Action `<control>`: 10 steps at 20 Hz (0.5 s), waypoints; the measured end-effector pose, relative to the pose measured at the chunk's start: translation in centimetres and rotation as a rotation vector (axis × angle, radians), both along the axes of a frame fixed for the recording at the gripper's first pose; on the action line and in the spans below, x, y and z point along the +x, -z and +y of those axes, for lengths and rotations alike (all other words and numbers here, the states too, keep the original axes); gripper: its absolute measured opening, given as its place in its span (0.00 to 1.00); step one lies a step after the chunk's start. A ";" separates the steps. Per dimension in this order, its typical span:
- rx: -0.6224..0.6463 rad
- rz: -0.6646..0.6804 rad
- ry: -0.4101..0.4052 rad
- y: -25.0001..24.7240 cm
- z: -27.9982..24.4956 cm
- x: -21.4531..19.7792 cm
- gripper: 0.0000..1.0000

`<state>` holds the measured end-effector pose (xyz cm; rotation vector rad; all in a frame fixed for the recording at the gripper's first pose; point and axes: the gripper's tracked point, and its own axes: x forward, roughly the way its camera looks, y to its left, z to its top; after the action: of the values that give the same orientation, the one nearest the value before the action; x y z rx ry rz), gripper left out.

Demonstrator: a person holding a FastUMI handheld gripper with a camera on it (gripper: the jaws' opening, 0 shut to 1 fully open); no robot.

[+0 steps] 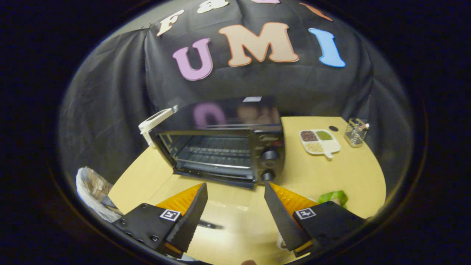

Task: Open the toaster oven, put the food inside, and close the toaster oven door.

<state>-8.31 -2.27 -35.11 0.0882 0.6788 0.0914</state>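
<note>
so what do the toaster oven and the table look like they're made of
Toaster oven: dark glossy metal, judging by reflections on its top; wire rack inside. Table: pale wood or laminate, smooth with a slight sheen. The gripper hangs open before it.

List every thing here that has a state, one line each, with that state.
gripper: open, nothing between its fingers.
toaster oven: upright on the table, just beyond the fingers.
toaster oven door: looks open; wire rack exposed and bare.
divided dish: flat on table, compartments filled.
clear cup: upright.
</note>
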 end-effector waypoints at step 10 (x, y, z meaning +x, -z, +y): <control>-0.064 -0.010 0.239 0.1 -13.6 -1.0 0.97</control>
<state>-9.27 -15.91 -35.17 0.1061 0.6559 -0.1592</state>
